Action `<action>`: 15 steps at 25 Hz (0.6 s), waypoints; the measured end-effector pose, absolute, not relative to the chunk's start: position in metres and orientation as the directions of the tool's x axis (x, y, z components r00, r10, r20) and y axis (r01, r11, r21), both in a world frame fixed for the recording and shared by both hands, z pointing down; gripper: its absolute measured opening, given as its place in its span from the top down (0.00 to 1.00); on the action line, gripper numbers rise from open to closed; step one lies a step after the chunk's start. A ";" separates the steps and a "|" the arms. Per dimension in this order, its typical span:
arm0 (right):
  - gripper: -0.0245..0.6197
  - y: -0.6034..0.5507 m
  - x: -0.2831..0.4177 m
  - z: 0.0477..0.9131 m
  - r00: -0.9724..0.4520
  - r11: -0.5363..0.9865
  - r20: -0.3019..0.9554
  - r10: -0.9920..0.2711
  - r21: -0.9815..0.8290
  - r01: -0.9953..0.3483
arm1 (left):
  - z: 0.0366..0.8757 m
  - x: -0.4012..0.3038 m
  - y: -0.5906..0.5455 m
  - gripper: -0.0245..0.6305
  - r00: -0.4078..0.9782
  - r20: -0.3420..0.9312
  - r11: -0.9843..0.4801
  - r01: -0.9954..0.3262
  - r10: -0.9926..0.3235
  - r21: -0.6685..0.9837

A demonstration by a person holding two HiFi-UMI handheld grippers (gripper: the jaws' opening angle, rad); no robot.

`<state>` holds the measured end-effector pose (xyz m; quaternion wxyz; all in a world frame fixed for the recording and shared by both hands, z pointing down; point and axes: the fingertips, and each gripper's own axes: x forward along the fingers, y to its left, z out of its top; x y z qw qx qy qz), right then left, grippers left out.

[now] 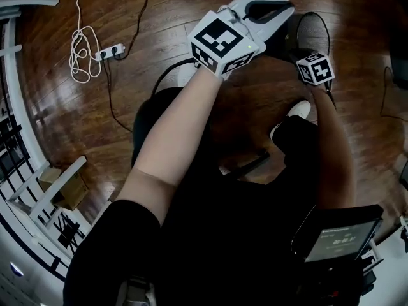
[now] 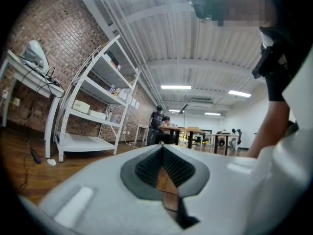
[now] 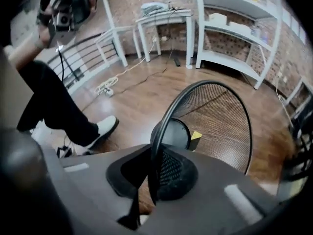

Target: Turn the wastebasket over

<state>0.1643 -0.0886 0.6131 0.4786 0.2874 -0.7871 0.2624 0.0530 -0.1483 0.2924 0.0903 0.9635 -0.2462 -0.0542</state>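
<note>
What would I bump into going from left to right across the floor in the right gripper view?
First the black trouser leg → white shoe → wastebasket.

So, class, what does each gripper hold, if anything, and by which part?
The right gripper clamps the black wire-mesh wastebasket by its round top rim. The left gripper holds nothing.

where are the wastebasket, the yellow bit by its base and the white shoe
wastebasket (image 3: 222, 126), right gripper view, mesh wall
yellow bit (image 3: 196, 135), right gripper view, its middle
white shoe (image 3: 101, 129), right gripper view, the upper
</note>
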 end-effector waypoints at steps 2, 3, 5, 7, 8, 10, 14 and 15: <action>0.95 -0.076 0.161 0.616 -0.299 0.773 0.939 -0.167 -0.064 -0.631 | 0.288 0.050 -0.146 0.96 0.872 -0.064 -0.862 -0.464 -0.485 0.205; 0.95 -0.069 0.158 0.615 -0.259 0.809 0.954 -0.153 -0.030 -0.587 | 0.285 0.049 -0.143 0.96 0.872 -0.066 -0.862 -0.463 -0.484 0.205; 0.94 -0.058 0.150 0.617 -0.191 0.872 0.973 -0.130 0.021 -0.489 | 0.281 0.046 -0.141 0.96 0.871 -0.069 -0.862 -0.464 -0.486 0.206; 0.94 -0.051 0.142 0.622 -0.150 0.916 0.982 -0.112 0.044 -0.399 | 0.281 0.045 -0.143 0.96 0.869 -0.070 -0.859 -0.467 -0.489 0.210; 0.94 -0.048 0.139 0.625 -0.137 0.930 0.985 -0.106 0.049 -0.365 | 0.281 0.045 -0.144 0.96 0.869 -0.071 -0.859 -0.467 -0.490 0.211; 0.94 -0.043 0.136 0.632 -0.120 0.946 0.988 -0.097 0.054 -0.319 | 0.282 0.048 -0.144 0.96 0.870 -0.070 -0.859 -0.465 -0.488 0.212; 0.93 -0.036 0.129 0.646 -0.096 0.965 0.991 -0.093 0.066 -0.253 | 0.285 0.049 -0.146 0.96 0.872 -0.064 -0.861 -0.463 -0.485 0.210; 0.92 -0.032 0.126 0.649 -0.087 0.970 0.992 -0.094 0.072 -0.231 | 0.285 0.048 -0.145 0.96 0.872 -0.063 -0.861 -0.464 -0.486 0.210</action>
